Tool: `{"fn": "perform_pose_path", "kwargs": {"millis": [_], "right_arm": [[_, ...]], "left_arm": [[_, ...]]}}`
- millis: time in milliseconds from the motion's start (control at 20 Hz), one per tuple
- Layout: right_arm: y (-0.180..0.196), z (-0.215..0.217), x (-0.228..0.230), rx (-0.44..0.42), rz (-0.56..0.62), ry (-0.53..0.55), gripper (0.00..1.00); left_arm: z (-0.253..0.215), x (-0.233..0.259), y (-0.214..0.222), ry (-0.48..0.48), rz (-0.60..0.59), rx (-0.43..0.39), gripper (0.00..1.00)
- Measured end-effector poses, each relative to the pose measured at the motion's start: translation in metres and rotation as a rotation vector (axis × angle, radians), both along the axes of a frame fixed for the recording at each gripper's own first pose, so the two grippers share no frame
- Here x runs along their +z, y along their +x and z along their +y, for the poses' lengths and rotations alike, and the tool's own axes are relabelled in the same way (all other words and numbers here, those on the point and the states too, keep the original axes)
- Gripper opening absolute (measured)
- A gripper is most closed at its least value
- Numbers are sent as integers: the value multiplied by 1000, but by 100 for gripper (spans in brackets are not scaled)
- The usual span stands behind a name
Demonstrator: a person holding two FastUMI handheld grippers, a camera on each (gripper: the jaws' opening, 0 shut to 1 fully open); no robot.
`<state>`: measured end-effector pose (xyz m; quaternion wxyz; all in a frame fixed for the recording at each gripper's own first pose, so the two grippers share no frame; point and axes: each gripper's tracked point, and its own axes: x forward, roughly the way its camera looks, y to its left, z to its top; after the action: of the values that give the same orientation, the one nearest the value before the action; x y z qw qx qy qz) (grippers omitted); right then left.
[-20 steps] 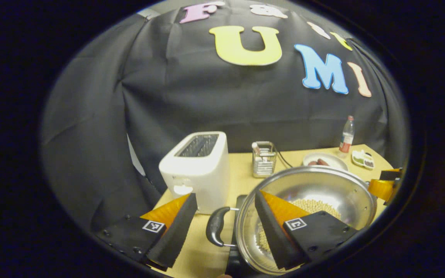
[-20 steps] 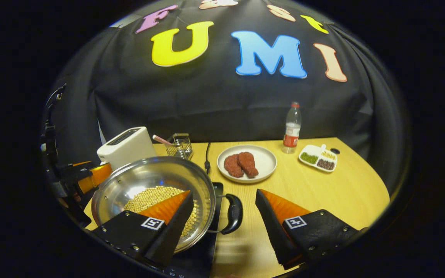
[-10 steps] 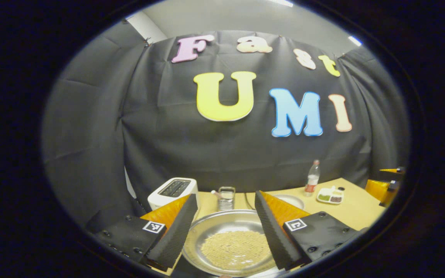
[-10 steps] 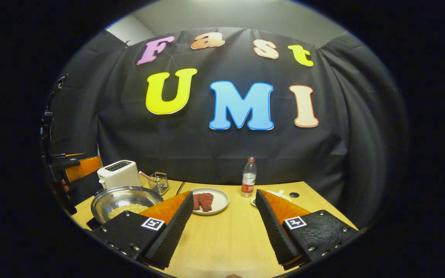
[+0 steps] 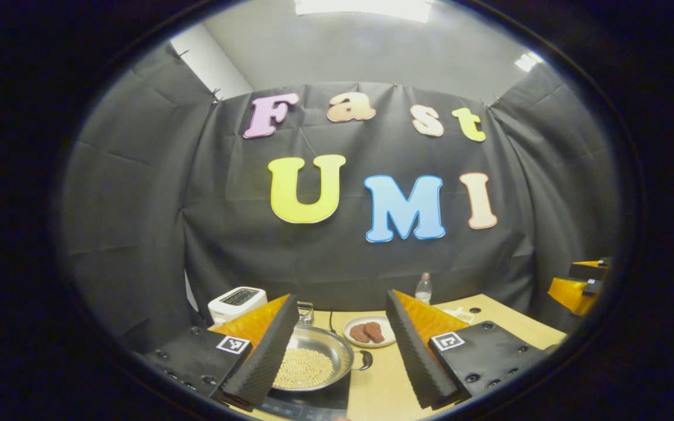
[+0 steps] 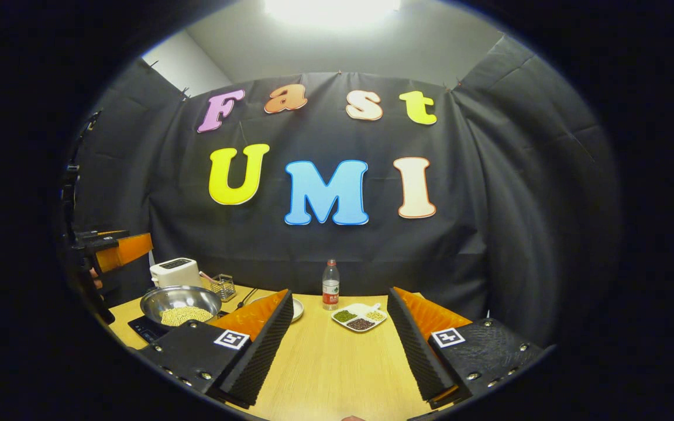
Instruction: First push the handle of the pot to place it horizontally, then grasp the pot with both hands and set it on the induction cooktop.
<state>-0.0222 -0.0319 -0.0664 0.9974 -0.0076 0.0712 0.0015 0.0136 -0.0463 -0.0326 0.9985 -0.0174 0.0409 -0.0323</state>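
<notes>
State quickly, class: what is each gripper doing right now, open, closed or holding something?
Left gripper: open, holding nothing, above the pot.
Right gripper: open, holding nothing, above the table.

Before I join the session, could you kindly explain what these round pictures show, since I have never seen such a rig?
There is no robot arm here: a person holds a two-finger gripper in each hand, and a fisheye camera rides on each. The left gripper view looks out between the left gripper; its black and orange fingers stand apart with nothing between them. The right gripper view does the same for the right gripper, also open and empty.

On the wooden table a steel pot holding pale beans sits on the black induction cooktop, its dark handle sticking out sideways. Behind it are a white toaster, a plate of meat, a water bottle, a small divided dish and a wire holder. So judging by where it sits, the pot seems already placed.
</notes>
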Motion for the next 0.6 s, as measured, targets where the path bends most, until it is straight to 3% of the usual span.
{"fn": "perform_pose_path", "kwargs": {"millis": [300, 600], "right_arm": [[-33, -16, 29, 14, -52, -4, 97], [-45, -10, 47, -3, -86, 16, 97]], "left_arm": [[-20, 26, -55, 0, -23, -16, 100], [-1, 40, -74, 33, -59, -6, 98]]}}
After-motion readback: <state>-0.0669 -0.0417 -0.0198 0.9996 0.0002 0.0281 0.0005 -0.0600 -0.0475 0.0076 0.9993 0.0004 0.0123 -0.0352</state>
